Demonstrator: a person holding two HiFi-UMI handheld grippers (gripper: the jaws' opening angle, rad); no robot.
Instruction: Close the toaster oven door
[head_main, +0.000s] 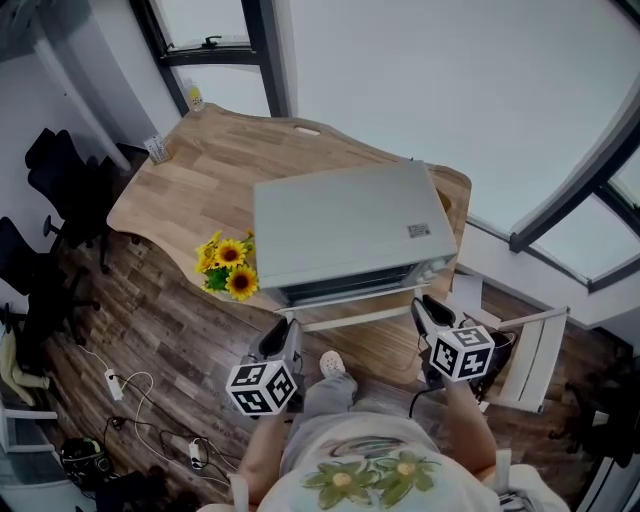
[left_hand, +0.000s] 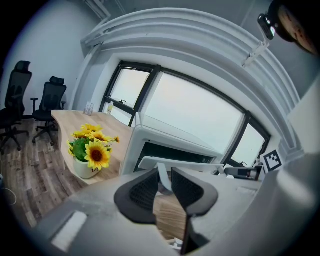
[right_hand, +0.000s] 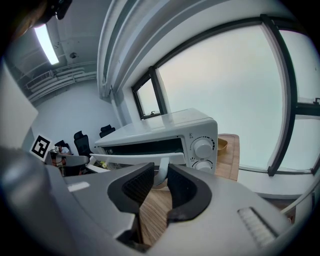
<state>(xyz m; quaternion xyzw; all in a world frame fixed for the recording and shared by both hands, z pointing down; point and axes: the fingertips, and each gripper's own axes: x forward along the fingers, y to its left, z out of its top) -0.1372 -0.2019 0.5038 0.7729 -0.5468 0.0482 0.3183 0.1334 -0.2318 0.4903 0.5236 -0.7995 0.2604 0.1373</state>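
The white toaster oven (head_main: 345, 225) stands on the wooden table (head_main: 200, 165) with its door (head_main: 345, 292) swung open toward me. Along the door's front edge runs a white handle bar (head_main: 350, 319). My left gripper (head_main: 283, 336) is at the bar's left end, and in the left gripper view its jaws (left_hand: 164, 181) are shut on the handle's white post (left_hand: 162, 175). At the right end, my right gripper (head_main: 428, 312) is shut on the other post (right_hand: 162, 172), with its jaws (right_hand: 161, 181) just below the oven's knobs (right_hand: 202, 148).
A pot of sunflowers (head_main: 228, 266) sits at the table's front left, close beside the oven. Small containers (head_main: 157, 149) stand at the back left. Black office chairs (head_main: 50, 180) and floor cables (head_main: 130, 395) lie to the left. A white stool (head_main: 535, 360) is on the right.
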